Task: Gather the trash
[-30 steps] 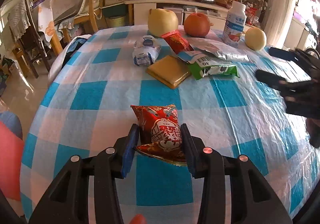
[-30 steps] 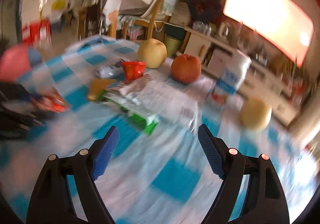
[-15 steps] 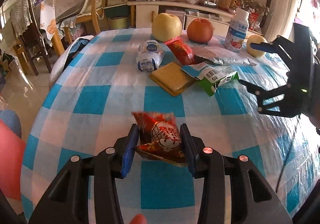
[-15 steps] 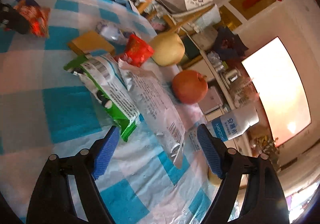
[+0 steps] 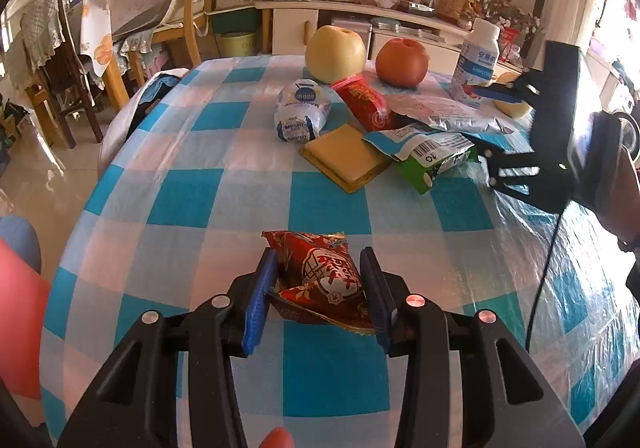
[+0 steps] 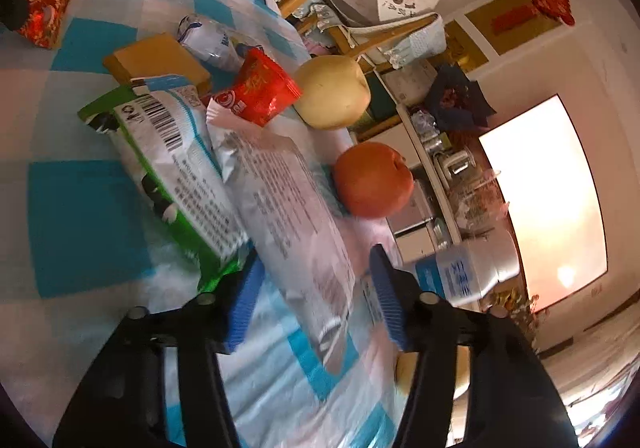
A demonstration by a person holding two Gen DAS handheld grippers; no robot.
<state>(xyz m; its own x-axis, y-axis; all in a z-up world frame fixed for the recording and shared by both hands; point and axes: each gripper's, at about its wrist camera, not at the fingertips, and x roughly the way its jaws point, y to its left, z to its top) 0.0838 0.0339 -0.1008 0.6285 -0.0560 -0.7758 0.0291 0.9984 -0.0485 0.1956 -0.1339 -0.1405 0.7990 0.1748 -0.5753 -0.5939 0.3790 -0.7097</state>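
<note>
A table with a blue-and-white checked cloth (image 5: pixel 224 200) carries a yellow flat packet (image 5: pixel 344 158), a white-blue wrapper (image 5: pixel 300 116), a pear (image 5: pixel 335 53), an apple (image 5: pixel 401 62) and a bottle (image 5: pixel 476 62).

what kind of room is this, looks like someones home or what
Most likely a lived-in home dining or living room: a table under a blue checked cloth with fruit and snack wrappers, wooden chairs draped with covers, and a low sideboard crowded with a kettle and jars.

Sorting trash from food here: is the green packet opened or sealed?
Opened. The green packet lies flat with one end torn and gaping beside the yellow pad.
</note>
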